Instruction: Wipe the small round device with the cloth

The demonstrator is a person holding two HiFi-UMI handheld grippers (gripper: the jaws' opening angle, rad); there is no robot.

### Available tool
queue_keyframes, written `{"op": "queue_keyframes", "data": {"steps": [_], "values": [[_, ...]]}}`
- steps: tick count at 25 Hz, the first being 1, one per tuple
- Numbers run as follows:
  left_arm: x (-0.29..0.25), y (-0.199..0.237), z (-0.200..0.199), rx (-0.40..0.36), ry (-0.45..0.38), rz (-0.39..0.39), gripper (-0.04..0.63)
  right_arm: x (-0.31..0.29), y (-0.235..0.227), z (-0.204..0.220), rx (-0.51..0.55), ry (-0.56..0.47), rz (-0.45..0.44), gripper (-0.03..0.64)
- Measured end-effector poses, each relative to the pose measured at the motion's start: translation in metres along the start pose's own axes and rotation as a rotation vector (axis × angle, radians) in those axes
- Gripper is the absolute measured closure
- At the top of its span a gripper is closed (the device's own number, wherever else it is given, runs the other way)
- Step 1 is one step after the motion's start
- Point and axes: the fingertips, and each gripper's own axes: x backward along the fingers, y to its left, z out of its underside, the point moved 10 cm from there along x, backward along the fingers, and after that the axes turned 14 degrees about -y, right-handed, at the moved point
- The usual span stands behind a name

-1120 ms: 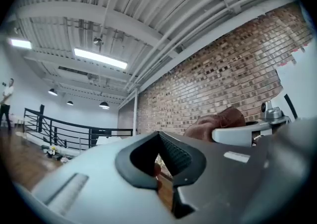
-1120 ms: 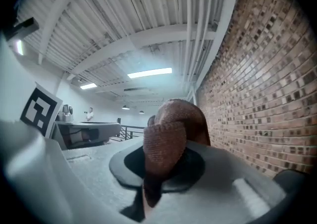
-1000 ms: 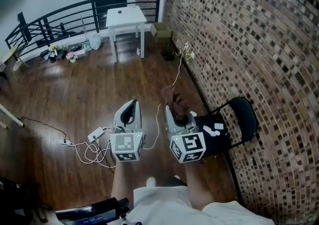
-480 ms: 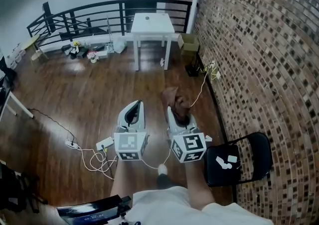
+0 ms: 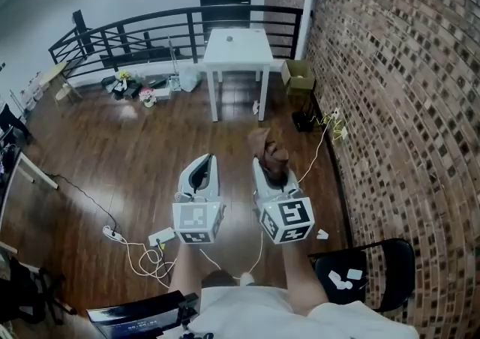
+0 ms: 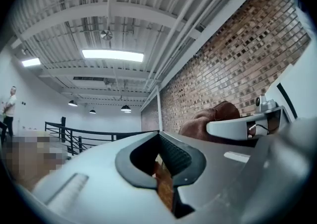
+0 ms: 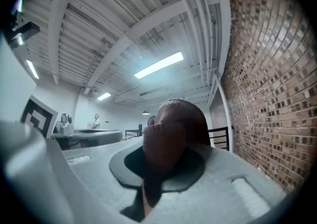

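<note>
Compared with a second back, the white table (image 5: pixel 251 56) had slid to dead centre ahead and the black chair (image 5: pixel 375 285) had dropped to the lower right. So I'd say this was still the walk-up, with no wiping yet. A speck on the tabletop might have been the small round device (image 5: pixel 230 37) (too tiny to tell). The right gripper (image 5: pixel 270 167) was clamped on the brown cloth (image 5: pixel 268 151), and the left gripper (image 5: pixel 201 169) was closed with nothing in it.

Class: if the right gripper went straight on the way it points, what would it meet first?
Nothing near: the right gripper, jaws shut on the cloth, faces open space. Farther on, roughly in line, stands the white table; it might pass above it.
</note>
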Motion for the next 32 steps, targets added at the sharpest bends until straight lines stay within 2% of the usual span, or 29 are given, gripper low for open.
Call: {"op": "queue_keyframes", "data": {"steps": [4,11,15,21,25,32], "values": [[-0.041,0.015,0.025,0.006,0.043,-0.012,0.579,-0.035,-0.023,0.022,-0.01,0.03,-0.018,0.598],[-0.132,0.06,0.08,0.028,0.042,0.019,0.578,-0.129,-0.061,0.063,0.027,0.055,-0.021,0.598],[-0.204,0.103,0.108,0.066,0.041,0.018,0.578,-0.209,-0.085,0.089,0.054,0.062,-0.016,0.598],[-0.302,0.206,0.14,0.056,-0.007,0.006,0.579,-0.355,-0.095,0.12,0.057,0.04,-0.012,0.598],[-0.354,0.261,0.156,0.058,-0.015,-0.018,0.579,-0.426,-0.099,0.137,0.058,0.031,-0.014,0.598],[-0.432,0.289,0.198,0.067,0.006,0.011,0.578,-0.501,-0.142,0.169,0.044,0.044,0.005,0.598]]}}
